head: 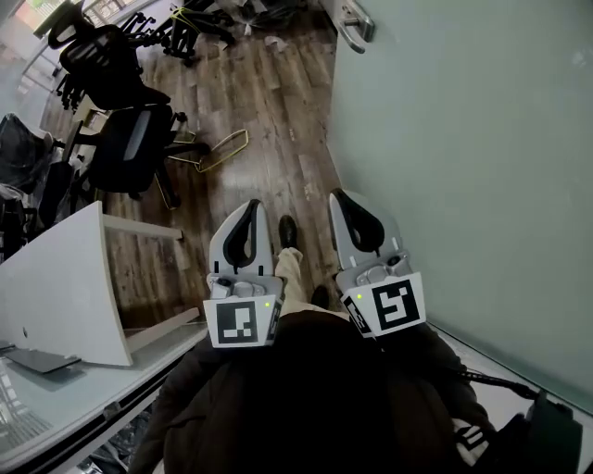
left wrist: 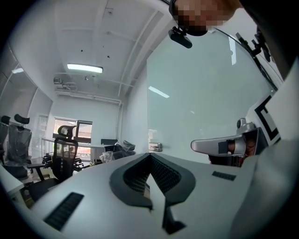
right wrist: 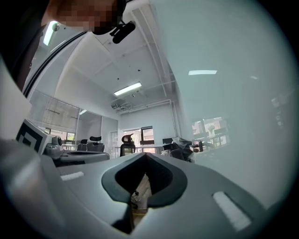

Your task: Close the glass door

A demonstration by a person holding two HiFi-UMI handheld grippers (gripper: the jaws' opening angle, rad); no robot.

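At the far left stands a white desk [head: 65,287], with black office chairs [head: 130,148] beyond it on the wooden floor [head: 269,111]. None of this bears on the job, though the chairs are best kept well clear of the walking line.

The left gripper [head: 252,204] is held close to the person's chest and points forward and down at the floor; its own view shows the left gripper [left wrist: 150,156] with its jaws pressed together at the tips and nothing between them. A shoe [head: 288,230] shows between the two tools.

The right gripper [head: 338,196] is level with its partner and nearly parallel to it, just beside the glass; in its own view the right gripper [right wrist: 145,156] is likewise closed at the tips and empty.

The glass door [head: 463,167] fills the right side of the head view, and its metal handle [head: 357,23] sits well ahead, out of reach of either tool. The step in hand looks like the approach. My advice is to walk forward along the pane and bring the right tool to the handle, because it is nearer. There, either spread the jaws to take the handle or press with them closed close by it, where leverage is best. The swing should be slow and steady so the glass meets its frame without a bang.
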